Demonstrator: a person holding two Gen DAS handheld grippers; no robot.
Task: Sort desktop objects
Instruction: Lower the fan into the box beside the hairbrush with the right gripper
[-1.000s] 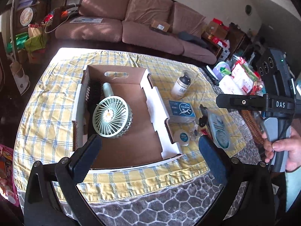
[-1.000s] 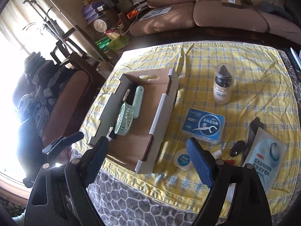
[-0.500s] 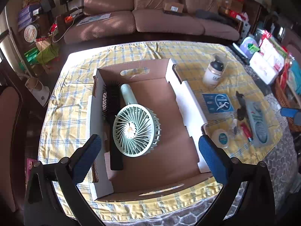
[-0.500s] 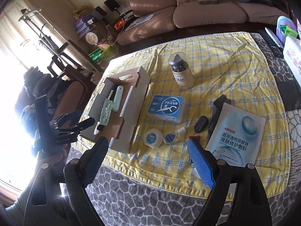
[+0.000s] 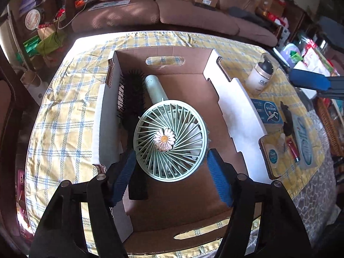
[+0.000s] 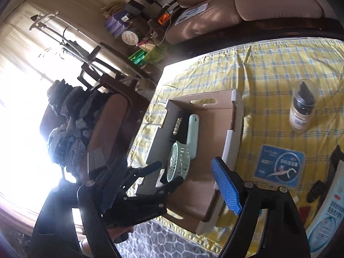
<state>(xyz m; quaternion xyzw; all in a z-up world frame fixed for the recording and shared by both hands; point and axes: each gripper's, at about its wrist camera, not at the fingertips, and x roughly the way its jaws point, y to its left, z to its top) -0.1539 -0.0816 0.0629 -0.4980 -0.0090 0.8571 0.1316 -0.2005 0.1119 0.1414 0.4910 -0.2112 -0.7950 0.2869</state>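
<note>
A mint hand fan (image 5: 169,137) with a daisy centre lies in the open cardboard box (image 5: 243,116), beside a black hairbrush (image 5: 131,99). My left gripper (image 5: 172,151) reaches down into the box. Its jaws are closing on the fan's round head, and the blue pads (image 5: 124,172) meet the rim on both sides. The right wrist view shows the same hold on the fan (image 6: 178,165). My right gripper (image 6: 165,191) hovers near the box's front corner. Its jaws are narrowing with nothing between them. One of its blue pads (image 5: 309,81) shows at the right edge of the left wrist view.
On the yellow checked cloth right of the box are a cream pump bottle (image 5: 261,77), a blue floss-pick box (image 5: 268,111), a round floss tin (image 5: 272,155), a red tube (image 5: 293,150) and a face-mask sachet (image 5: 305,146). A brown sofa (image 5: 193,17) lies beyond; a chair (image 6: 103,116) stands left.
My left gripper has come down into the box and its wide jaws have narrowed round the fan's head. My right gripper has swung left toward the box and narrowed a little.
</note>
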